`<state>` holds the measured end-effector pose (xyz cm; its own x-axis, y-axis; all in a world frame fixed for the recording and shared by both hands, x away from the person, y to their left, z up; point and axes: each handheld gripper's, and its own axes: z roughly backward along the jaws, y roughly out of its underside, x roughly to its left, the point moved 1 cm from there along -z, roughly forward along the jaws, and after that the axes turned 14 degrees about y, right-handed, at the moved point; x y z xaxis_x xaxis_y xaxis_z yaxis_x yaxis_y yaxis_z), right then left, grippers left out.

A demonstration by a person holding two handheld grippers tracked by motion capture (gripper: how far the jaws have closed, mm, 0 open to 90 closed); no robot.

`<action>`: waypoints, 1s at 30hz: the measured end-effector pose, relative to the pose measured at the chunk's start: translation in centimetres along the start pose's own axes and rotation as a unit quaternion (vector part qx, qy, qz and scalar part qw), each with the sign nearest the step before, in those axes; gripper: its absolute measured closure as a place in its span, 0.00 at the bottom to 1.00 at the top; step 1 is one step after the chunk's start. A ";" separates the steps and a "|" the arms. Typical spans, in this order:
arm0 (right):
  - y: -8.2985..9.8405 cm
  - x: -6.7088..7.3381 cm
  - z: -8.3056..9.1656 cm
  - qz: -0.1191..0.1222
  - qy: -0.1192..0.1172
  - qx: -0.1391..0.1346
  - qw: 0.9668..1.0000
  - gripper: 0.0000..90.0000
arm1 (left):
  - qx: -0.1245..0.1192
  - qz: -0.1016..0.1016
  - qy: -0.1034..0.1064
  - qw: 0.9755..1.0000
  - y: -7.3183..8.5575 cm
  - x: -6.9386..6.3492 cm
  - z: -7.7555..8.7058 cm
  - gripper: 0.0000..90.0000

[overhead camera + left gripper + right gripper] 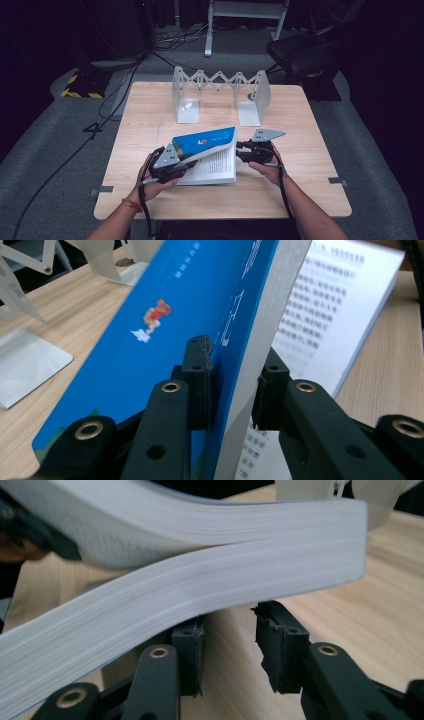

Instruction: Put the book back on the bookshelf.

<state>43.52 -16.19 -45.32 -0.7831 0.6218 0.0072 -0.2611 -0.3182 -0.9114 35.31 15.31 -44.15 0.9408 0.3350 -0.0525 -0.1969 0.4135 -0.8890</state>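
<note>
Blue book cover (165, 335) clamped by left hand-held gripper (232, 385).

No wording is coming through clearly enough to read. The book (200, 305) is showing pale lettering on its blue cover and lines of dense print on its open page, beside the cover, all too blurred to make out.
</note>
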 end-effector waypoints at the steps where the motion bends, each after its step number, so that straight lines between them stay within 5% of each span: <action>1: -0.4 0.1 0.1 -0.003 -0.001 -0.008 1.000 0.71 | -0.007 0.001 -0.002 1.000 0.0 0.1 0.3 0.81; 11: -4.0 1.4 -0.7 0.020 0.003 -0.039 0.999 0.71 | -0.056 0.021 -0.006 0.998 1.1 0.5 2.1 0.79; 18: -5.7 2.6 -1.0 0.030 0.006 -0.050 0.998 0.71 | -0.058 0.016 -0.014 0.998 1.6 0.3 2.5 0.71; 25: -5.8 2.2 -0.5 0.025 0.009 -0.060 0.998 0.71 | -0.082 0.033 0.011 0.996 1.0 1.1 1.8 0.78; 30: -5.8 0.8 1.0 0.004 0.026 -0.079 0.997 0.76 | -0.082 0.013 0.042 0.996 -0.8 0.9 -0.7 0.78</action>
<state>43.82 -14.54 -39.64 -0.7537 0.6570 -0.0182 -0.1593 -0.2095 -0.9648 36.48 14.69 -43.77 0.9572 0.2685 -0.1086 -0.1804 0.2593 -0.9488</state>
